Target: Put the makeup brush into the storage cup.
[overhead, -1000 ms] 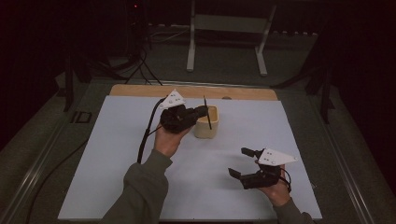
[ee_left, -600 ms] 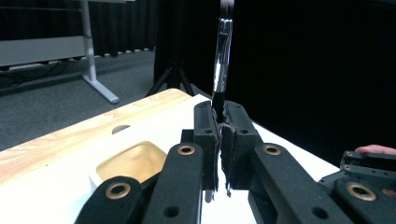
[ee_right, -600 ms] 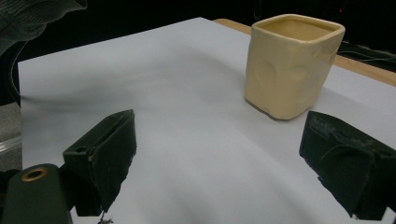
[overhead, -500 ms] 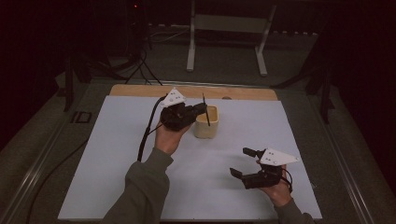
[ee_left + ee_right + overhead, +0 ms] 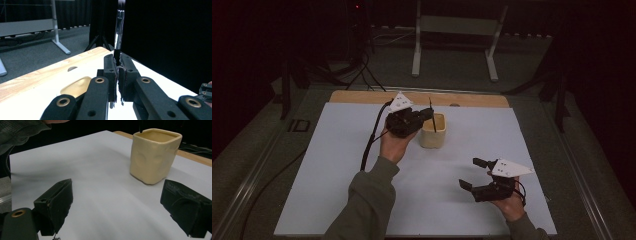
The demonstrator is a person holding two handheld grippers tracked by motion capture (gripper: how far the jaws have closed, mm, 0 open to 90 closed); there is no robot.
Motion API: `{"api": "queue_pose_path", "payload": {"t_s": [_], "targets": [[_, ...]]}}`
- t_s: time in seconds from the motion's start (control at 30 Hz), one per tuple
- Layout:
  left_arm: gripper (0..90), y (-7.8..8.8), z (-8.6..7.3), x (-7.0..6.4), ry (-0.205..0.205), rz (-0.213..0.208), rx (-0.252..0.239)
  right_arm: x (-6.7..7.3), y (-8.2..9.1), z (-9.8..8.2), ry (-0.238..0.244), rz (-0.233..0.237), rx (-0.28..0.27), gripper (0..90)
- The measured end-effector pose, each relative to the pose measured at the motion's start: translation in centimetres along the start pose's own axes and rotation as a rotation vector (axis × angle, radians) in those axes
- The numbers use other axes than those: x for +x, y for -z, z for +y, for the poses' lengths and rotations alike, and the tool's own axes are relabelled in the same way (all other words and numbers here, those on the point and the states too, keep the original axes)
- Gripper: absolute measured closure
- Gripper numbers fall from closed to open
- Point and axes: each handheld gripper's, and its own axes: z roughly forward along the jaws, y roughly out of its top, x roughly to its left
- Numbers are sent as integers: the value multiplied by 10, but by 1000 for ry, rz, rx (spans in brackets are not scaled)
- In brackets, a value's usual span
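Our left claw (image 5: 428,114) is pinched tight on a thin black brush (image 5: 118,30), gripping it low on the handle so the shaft stands nearly upright with the bristle end up; in the left gripper view the jaws meet around the handle with no gap. The brush hangs just over the near rim of the cream cup (image 5: 433,131), which stands toward the far middle of the table (image 5: 337,175), and in the right gripper view a dark tip (image 5: 141,131) shows right at the cup's rim. We cannot tell whether that end has entered the cup or only hovers at its edge. Our right claw (image 5: 473,173) is spread wide and holds nothing, resting near the front right of the table, well apart from the cup. We judge the work about midway: the brush is picked up and brought to the cup, while lowering it inside and letting go are not yet done. We can read no brand, label or writing on the cup or brush.
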Motion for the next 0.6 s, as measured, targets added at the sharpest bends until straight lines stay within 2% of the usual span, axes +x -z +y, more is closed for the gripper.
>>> {"api": "queue_pose_path", "payload": {"t_s": [0.27, 0.43, 0.6], "targets": [[865, -7, -2, 3, -6, 17, 2, -1, 1, 0, -3, -3, -3, 107], [865, -11, -2, 5, 14, 25, -13, -1, 2, 0, -9, -6, -6, 107], [865, -15, -2, 6, 13, 39, -13, -2, 2, -1, -11, -5, -7, 107]]}}
